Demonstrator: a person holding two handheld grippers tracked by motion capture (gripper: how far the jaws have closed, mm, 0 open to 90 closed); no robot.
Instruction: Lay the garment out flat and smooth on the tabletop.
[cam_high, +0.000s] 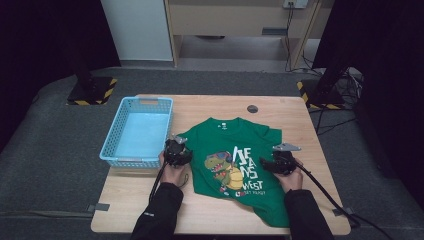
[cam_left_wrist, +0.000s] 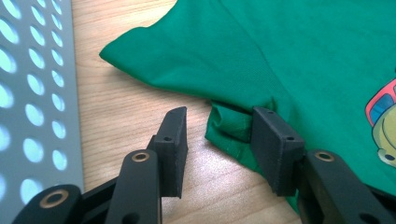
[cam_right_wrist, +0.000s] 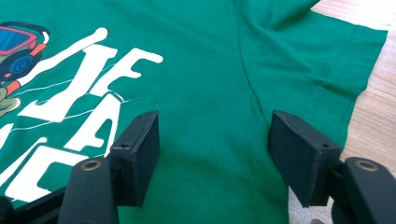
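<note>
Both claws at the sides of a green T-shirt (cam_high: 235, 160) lying flat on the counter (cam_high: 300, 120), print up, collar away from the person.

Left claw (cam_left_wrist: 217, 135) stands part open, a folded bit of sleeve edge between its jaws, touching one pad; the left gripper view confirms no pinch. Right claw (cam_right_wrist: 212, 149) is spread wide over flat cloth beside the sleeve seam. The high view adds the blue basket (cam_high: 137, 131) just left of the shirt.

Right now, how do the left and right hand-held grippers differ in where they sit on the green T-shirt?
The left hand-held gripper straddles a bunched fold at the T-shirt edge, near the blue basket. The right hand-held gripper spans flat fabric beside the white lettering. Both stand open.
</note>
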